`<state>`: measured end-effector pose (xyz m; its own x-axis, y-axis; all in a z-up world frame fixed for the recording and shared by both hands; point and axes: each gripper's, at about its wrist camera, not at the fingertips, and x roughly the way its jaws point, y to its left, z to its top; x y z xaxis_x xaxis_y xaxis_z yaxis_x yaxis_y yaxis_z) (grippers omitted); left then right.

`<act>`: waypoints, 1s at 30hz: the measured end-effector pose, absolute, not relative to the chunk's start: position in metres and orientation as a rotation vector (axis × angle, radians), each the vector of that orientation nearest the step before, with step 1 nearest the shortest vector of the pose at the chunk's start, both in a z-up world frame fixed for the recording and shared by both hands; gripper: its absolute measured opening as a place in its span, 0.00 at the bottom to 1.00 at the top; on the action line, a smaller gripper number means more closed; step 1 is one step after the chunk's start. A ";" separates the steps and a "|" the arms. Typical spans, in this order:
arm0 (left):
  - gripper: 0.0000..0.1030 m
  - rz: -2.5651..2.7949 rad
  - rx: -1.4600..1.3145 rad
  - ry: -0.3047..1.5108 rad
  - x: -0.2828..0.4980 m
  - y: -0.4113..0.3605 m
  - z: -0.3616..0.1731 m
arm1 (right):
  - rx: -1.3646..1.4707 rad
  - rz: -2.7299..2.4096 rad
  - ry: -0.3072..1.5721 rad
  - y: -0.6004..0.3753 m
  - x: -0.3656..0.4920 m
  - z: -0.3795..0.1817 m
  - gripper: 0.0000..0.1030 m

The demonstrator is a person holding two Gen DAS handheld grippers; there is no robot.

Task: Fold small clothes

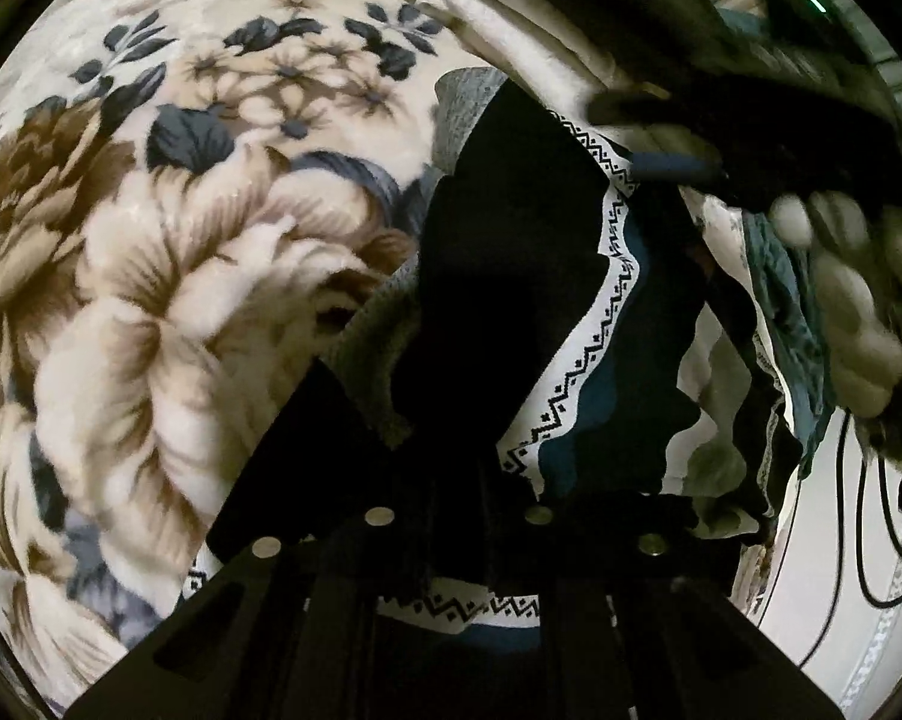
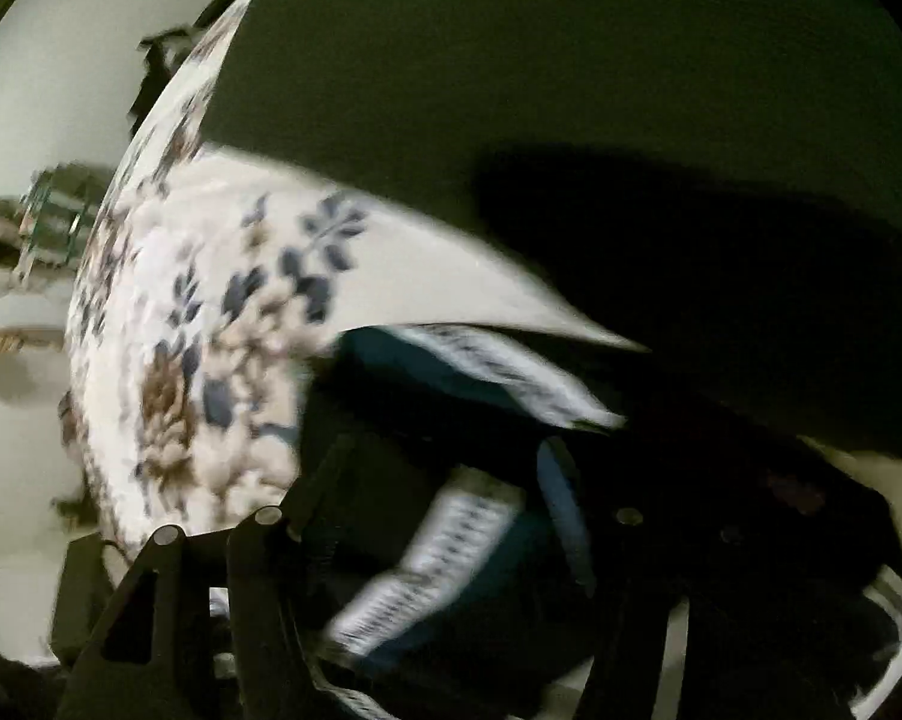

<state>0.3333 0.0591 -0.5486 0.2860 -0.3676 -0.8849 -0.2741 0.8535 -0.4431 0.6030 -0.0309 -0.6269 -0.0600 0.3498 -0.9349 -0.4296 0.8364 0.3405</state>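
Left wrist view: left tongs point(image 1: 460, 516) are pinching the dark garment point(image 1: 511, 276), lifting it just above the floral blanket point(image 1: 168, 276). Right tongs point(image 2: 451, 540) are standing spread, garment between them, unpressed. Risk: one-sided hold, cloth sagging, fold skewing.

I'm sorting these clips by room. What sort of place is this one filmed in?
Probably a bedroom at home, though that is a guess. The work surface is a plush floral blanket like a bedspread, a dark garment with white zigzag trim lies on it, and cables hang beside a pale wall.
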 end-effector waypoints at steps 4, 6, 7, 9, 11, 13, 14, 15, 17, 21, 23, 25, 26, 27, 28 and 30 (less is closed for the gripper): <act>0.08 -0.075 -0.574 1.301 0.332 0.060 -0.549 | -0.129 0.689 1.510 0.014 0.605 -0.644 0.01; 0.08 -0.077 -0.574 1.299 0.330 0.059 -0.551 | -0.118 0.626 1.487 0.028 0.614 -0.648 0.00; 0.08 -0.077 -0.577 1.298 0.329 0.059 -0.552 | -0.084 0.595 1.457 0.023 0.624 -0.642 0.00; 0.08 -0.078 -0.587 1.299 0.327 0.058 -0.554 | -0.026 0.527 1.423 0.013 0.643 -0.636 0.00; 0.08 -0.080 -0.593 1.300 0.327 0.060 -0.554 | 0.042 0.562 1.472 0.012 0.651 -0.638 0.00; 0.08 -0.081 -0.598 1.298 0.327 0.062 -0.553 | 0.032 0.620 1.522 0.017 0.649 -0.638 0.10; 0.08 -0.082 -0.591 1.297 0.328 0.061 -0.553 | -0.010 0.647 1.551 0.023 0.644 -0.639 0.23; 0.08 -0.083 -0.587 1.297 0.328 0.060 -0.553 | -0.039 0.681 1.583 0.029 0.638 -0.642 0.53; 0.08 -0.084 -0.587 1.298 0.329 0.060 -0.553 | -0.069 0.716 1.613 0.037 0.628 -0.649 0.59; 0.08 -0.086 -0.582 1.293 0.329 0.061 -0.552 | -0.189 0.699 1.603 0.053 0.610 -0.668 0.08; 0.07 -0.087 -0.578 1.283 0.329 0.063 -0.551 | -0.123 0.659 1.568 0.050 0.613 -0.668 0.06; 0.07 -0.087 -0.579 1.275 0.328 0.064 -0.550 | -0.067 0.628 1.541 0.043 0.619 -0.663 0.04; 0.07 -0.090 -0.578 1.276 0.327 0.065 -0.551 | -0.052 0.600 1.517 0.040 0.622 -0.662 0.04; 0.07 -0.088 -0.579 1.275 0.326 0.065 -0.551 | -0.038 0.579 1.507 0.036 0.624 -0.660 0.04; 0.07 -0.088 -0.581 1.272 0.325 0.066 -0.551 | -0.019 0.563 1.506 0.033 0.628 -0.661 0.04; 0.07 -0.088 -0.578 1.271 0.324 0.066 -0.550 | -0.025 0.520 1.499 0.028 0.631 -0.664 0.04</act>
<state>0.3244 0.0665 -0.5500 0.3123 -0.3729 -0.8737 -0.2492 0.8554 -0.4542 0.6313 0.0284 -0.6638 -0.0161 0.3128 -0.9497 -0.3426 0.8906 0.2992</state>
